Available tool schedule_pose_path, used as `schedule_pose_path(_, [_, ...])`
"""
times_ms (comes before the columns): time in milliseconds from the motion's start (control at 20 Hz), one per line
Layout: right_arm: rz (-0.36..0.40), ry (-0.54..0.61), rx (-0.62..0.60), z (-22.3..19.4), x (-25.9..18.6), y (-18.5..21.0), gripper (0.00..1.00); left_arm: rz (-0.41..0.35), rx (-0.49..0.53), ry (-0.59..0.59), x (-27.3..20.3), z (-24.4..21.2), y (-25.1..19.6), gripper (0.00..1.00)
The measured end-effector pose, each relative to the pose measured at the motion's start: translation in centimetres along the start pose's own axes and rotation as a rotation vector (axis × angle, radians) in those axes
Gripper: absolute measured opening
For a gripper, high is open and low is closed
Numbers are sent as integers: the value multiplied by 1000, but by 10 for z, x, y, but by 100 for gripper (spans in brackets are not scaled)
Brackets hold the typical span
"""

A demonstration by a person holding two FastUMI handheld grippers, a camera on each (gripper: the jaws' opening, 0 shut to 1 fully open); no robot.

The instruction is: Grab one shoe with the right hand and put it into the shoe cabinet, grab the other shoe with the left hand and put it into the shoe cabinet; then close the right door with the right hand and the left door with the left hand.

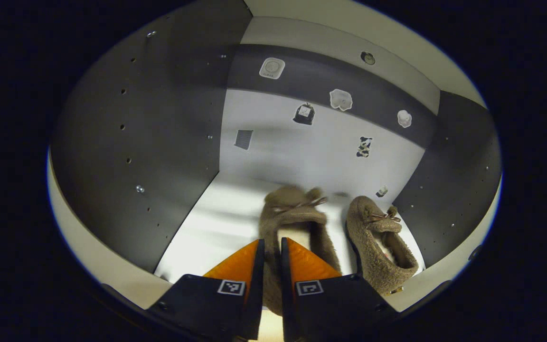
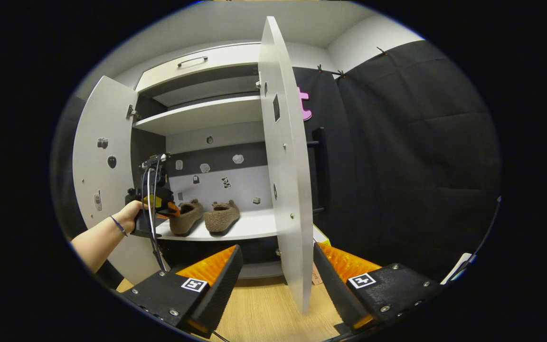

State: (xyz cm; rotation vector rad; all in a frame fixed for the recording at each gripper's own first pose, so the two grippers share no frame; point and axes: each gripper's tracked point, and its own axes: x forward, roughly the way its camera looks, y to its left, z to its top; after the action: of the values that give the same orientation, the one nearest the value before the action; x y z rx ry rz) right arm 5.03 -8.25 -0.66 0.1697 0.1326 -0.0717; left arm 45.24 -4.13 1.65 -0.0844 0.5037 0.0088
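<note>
Two fuzzy brown slippers stand side by side on the white lower shelf of the open shoe cabinet, toes toward the back. My left gripper is shut on the heel rim of the left slipper, whose pile shows in the narrow gap between the fingers. The right slipper lies free beside it. In the right gripper view a hand holds the left gripper at the left slipper, with the other slipper beside it. My right gripper is open, its fingers on either side of the right door's edge.
The left door stands wide open. An upper shelf and a drawer front sit above. Dark side walls close the compartment in. Wooden floor lies below, and black cloth hangs to the right.
</note>
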Motion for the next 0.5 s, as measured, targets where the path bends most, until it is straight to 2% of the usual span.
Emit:
schedule_pose_path(50, [-1,0,1,0,0,-1,92,-14,8,-12,-10,-1,-2,29])
schedule_pose_path(100, [3,-1,4,1,-1,0,92,-33,15,-21,-17,1,-7,50])
schedule_pose_path(150, [8,-1,6,1,-1,0,92,-47,25,-37,-25,4,-11,51])
schedule_pose_path(200, [10,-2,7,1,-2,0,92,-53,31,-57,-36,6,-13,57])
schedule_pose_path(250, [11,-4,5,2,-3,-2,92,-73,34,-80,-46,8,-19,57])
schedule_pose_path(300, [10,-7,3,3,-4,-4,92,-85,43,-101,-56,11,-23,75])
schedule_pose_path(400, [8,-9,2,2,-6,-9,92,-93,75,-141,-84,12,-25,82])
schedule_pose_path(450, [8,-8,3,1,-7,-12,92,-90,88,-161,-96,13,-25,82])
schedule_pose_path(500, [5,-8,4,0,-8,-16,92,-90,102,-185,-109,13,-27,94])
